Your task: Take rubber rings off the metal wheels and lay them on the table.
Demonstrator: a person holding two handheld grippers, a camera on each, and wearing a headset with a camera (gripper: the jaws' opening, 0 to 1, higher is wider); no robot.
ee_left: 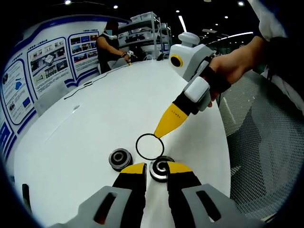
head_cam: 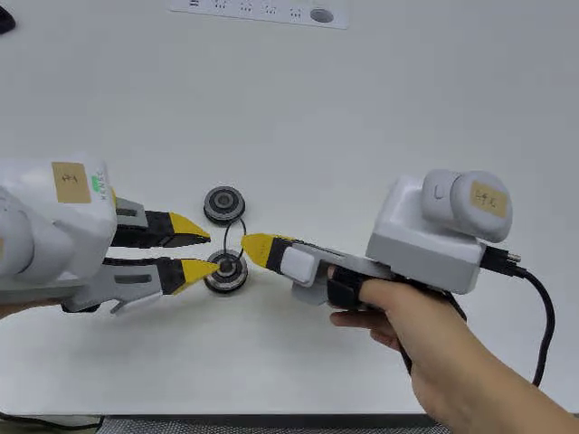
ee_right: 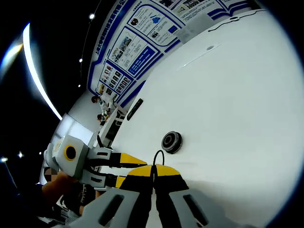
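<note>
The rubber ring (ee_left: pixel 137 147) lay flat on the white desk (head_cam: pixel 362 108) between the two metal wheels, free of both. The right hand-held gripper (head_cam: pixel 256 249) had its yellow tips pressed together on the ring's rim. In the right gripper view its own jaws (ee_right: pixel 153 172) met with no gap, and a thin black arc of ring rose from between them.

The near wheel (head_cam: pixel 226 272) sat just beside the ring, at the tips of the left hand-held gripper (head_cam: pixel 197 249). That gripper's jaws stood partly spread. In the head view the lower tip was against the wheel's edge and the upper tip stood apart, toward the far wheel (head_cam: pixel 223 204). In the left gripper view the two tips flanked the near wheel (ee_left: pixel 160 170). I could not tell whether they pressed on it. The far wheel (ee_left: pixel 120 159) lay off to one side, touched by neither gripper.

The right hand (head_cam: pixel 398 307) came in from the lower right, wrapped around the handle, with the gripper held low and nearly level over the desk, pointing left. The left gripper reached in from the left edge, also low and level, so the two sets of tips faced each other across the ring. A black cable (head_cam: pixel 543 307) trailed from the back of the right gripper.
</note>
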